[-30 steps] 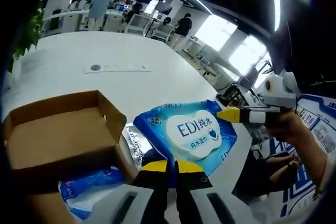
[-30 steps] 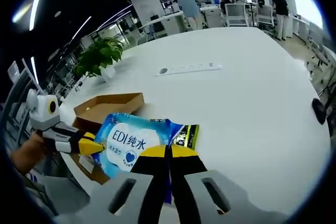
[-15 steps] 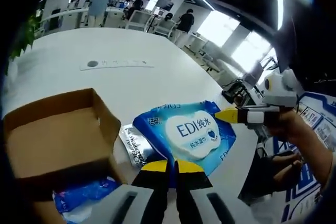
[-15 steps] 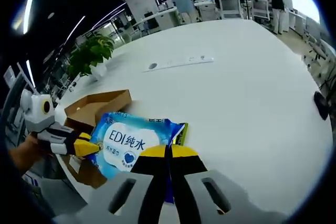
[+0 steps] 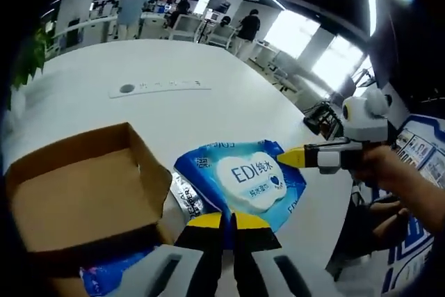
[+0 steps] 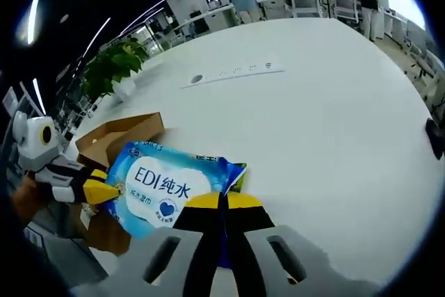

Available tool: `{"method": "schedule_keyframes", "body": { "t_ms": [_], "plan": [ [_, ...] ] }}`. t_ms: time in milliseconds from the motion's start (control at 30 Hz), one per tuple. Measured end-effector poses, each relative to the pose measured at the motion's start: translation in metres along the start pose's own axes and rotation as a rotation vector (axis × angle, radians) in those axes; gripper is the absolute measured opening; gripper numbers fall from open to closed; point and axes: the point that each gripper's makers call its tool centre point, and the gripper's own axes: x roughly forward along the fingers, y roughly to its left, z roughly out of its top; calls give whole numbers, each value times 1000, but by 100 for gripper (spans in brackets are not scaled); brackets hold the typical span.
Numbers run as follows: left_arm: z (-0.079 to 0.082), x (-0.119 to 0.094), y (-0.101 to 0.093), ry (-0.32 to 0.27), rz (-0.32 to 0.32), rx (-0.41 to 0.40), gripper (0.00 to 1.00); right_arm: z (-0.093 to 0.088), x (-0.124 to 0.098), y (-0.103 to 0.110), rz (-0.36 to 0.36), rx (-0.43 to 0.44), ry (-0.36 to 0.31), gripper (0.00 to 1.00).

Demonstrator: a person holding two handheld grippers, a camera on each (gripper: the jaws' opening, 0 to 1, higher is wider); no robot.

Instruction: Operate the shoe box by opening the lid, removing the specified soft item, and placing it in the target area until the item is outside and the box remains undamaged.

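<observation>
Jaws of the left gripper (image 5: 222, 222) and right gripper (image 6: 222, 202) pinch opposite edges of the wipes pack (image 5: 248, 180), held beside the open cardboard box (image 5: 76, 193). Bare white table (image 6: 327, 123) stretches ahead. A silver packet (image 5: 182, 196) is partly hidden under the pack.

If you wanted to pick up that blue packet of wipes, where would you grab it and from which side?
By its thin sealed end edges, one from each side. The wipes packet is flat and floppy, so a crimped edge fits between jaws best. That is how it is held now: the left tool pinches one end, the right tool the opposite end, beside the cardboard box.
</observation>
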Motion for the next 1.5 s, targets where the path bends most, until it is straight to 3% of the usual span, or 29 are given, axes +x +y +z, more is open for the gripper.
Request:
{"method": "schedule_keyframes", "body": {
  "t_ms": [200,367,800,1200,1500],
  "plan": [
    [-1,0,6,15,27,26,2,-7,15,1,8,3,14,0],
    [-2,2,7,33,60,113,2,-13,27,2,4,2,26,0],
    [-3,12,10,80,104,246,3,-13,34,-6,-30,15,5,0],
    [-7,11,15,103,122,288,4,-9,39,-8,-48,9,-10,0],
    [1,-9,11,50,76,260,12,-6,38,-4,-77,-82,-17,0]
  ]
}}
